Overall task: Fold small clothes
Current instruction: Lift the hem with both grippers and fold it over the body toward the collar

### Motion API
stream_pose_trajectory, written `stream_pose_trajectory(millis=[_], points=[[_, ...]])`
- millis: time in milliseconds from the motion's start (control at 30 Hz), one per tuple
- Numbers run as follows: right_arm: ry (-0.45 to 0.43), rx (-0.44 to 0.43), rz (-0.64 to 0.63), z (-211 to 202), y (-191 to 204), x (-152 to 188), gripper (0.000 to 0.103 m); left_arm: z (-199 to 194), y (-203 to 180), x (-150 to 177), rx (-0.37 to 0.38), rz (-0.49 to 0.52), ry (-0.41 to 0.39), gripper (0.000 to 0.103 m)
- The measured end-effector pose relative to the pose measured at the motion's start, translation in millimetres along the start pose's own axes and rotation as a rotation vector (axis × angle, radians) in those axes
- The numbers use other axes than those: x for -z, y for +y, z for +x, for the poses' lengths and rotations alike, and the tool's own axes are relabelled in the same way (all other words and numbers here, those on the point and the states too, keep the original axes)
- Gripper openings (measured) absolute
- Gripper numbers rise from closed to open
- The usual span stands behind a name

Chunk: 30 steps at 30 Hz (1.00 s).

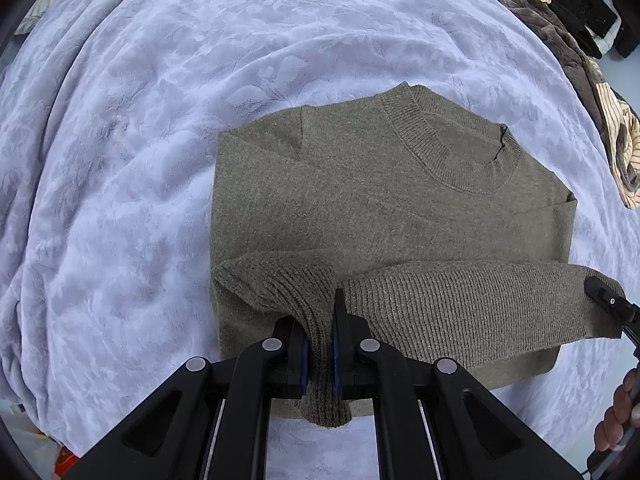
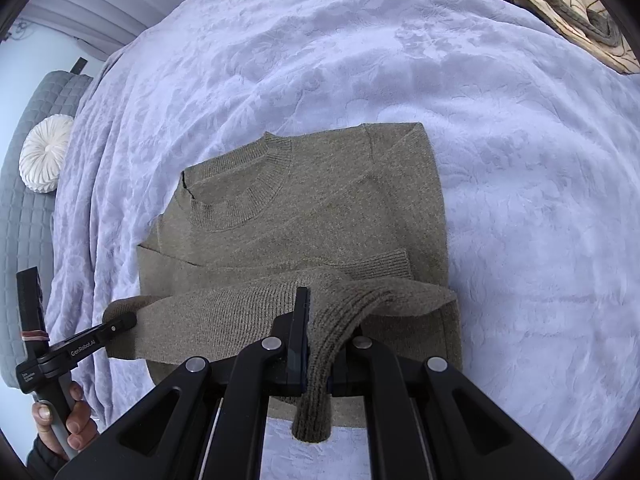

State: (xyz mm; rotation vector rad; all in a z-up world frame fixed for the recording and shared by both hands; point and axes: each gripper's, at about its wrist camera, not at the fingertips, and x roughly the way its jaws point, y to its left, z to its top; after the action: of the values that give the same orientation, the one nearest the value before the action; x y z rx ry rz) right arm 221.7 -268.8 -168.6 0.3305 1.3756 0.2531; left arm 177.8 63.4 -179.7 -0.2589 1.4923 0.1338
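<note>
Sweater (image 1: 360, 200) in olive knit lies flat on the lavender blanket (image 1: 120, 160), neckline away from the person, sleeves tucked in, its ribbed hem (image 1: 460, 304) lifted and being brought over the body. At that hem's left end, the left gripper (image 1: 320, 344) has its jaws clamped on a bunched wad of ribbing. At the right end, the right gripper (image 2: 318, 356) pinches the other corner the same way. Risk, as I judge it: uneven lowering would skew the fold line, and thick bunched knit could cling to the pads on release, dragging the hem back and rumpling the layers beneath.
</note>
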Motion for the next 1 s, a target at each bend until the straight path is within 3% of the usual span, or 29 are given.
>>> stream_pose_trajectory(millis=[733,1000], points=[[0.029,0.036,-0.035,36,-3,-23,0.006,35,-7,-32,-0.026,0.016,0.040,0.009],[0.036,0.036,-0.020,48,-9,-30,0.006,49,0,-43,0.004,-0.018,0.063,0.009]])
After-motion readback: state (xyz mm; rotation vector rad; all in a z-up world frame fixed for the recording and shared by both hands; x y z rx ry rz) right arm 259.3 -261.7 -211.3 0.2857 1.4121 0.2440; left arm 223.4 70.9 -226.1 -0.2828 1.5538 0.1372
